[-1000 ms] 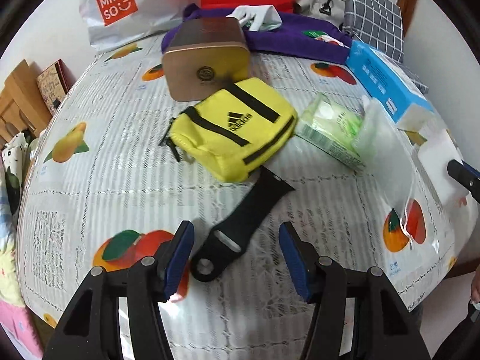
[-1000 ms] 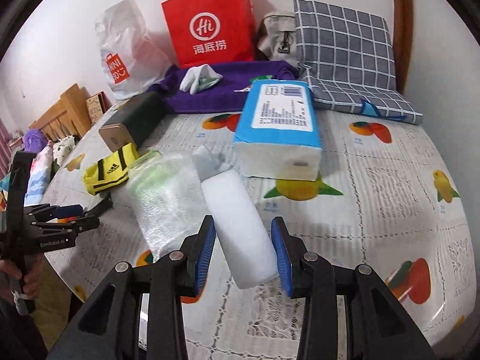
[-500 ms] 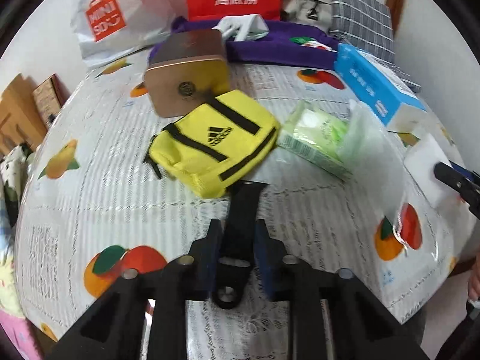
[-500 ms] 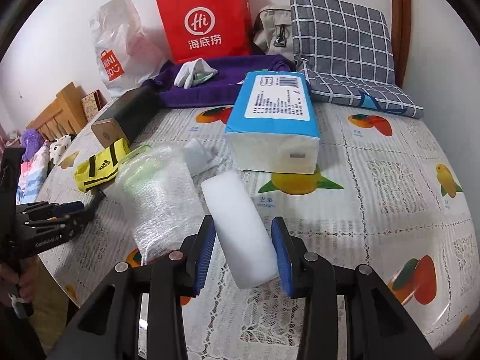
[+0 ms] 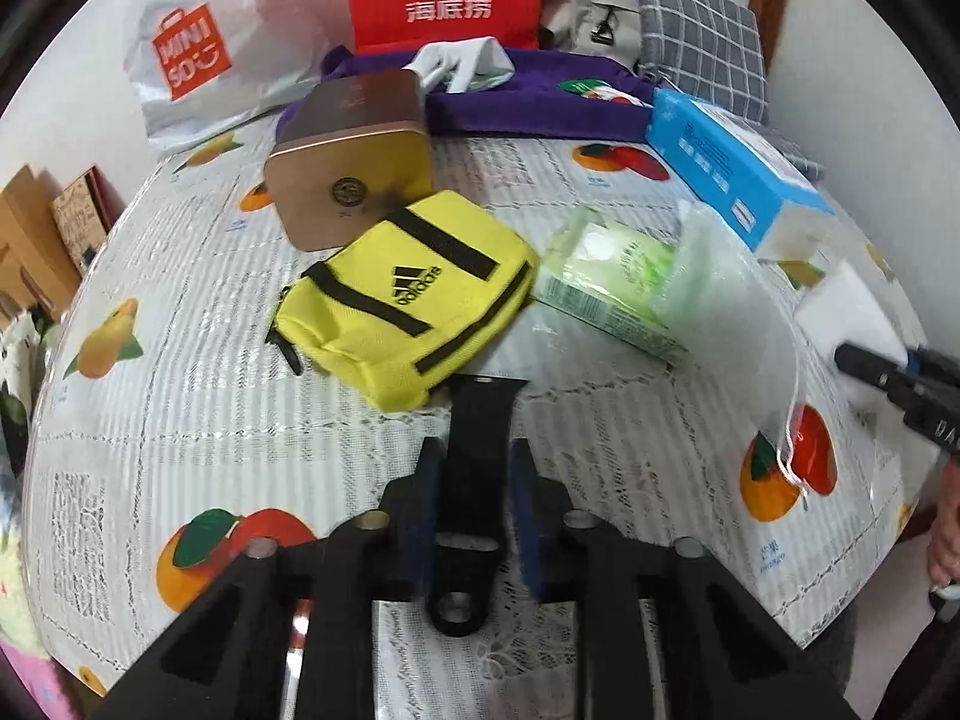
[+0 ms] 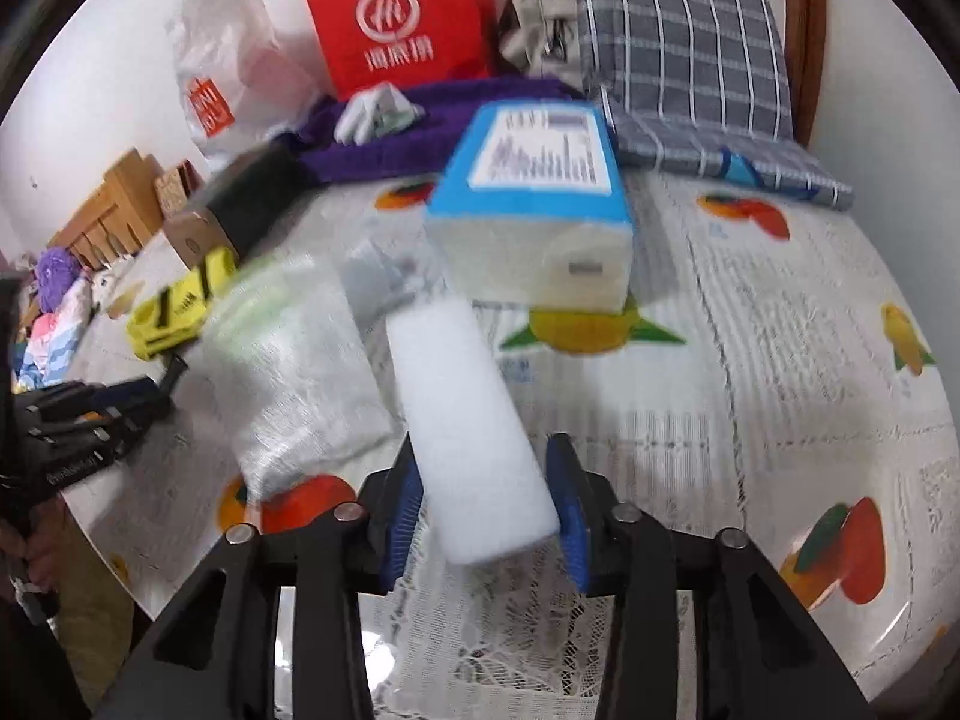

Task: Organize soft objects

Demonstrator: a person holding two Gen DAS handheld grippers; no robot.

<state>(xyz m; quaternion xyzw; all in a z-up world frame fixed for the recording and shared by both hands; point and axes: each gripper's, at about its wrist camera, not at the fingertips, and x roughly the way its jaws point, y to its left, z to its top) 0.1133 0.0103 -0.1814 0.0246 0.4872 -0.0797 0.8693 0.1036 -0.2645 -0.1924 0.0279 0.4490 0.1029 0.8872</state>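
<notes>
— What have you got?
— My left tongs point(image 5: 474, 480) are closed on the flat black rubber strap point(image 5: 480, 420), low centre: floppy, light.
— And the right tongs point(image 6: 486, 498)?
— Closed around the white foam block point(image 6: 468, 420), mid-frame; squashy, so I grip gently.

Left hand-held gripper point(image 5: 474, 495) clamped shut; right hand-held gripper point(image 6: 486, 504) seemingly gripping, blurred.

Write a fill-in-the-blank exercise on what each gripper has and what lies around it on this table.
1. The left gripper is shut on a ____ strap.
2. The right gripper has a white ____ block between its fingers.
3. The strap's far end lies just in front of a ____ Adidas pouch.
4. Behind the block stands a tissue pack with a ____ wrapper.

Missing words: black; foam; yellow; blue
</notes>
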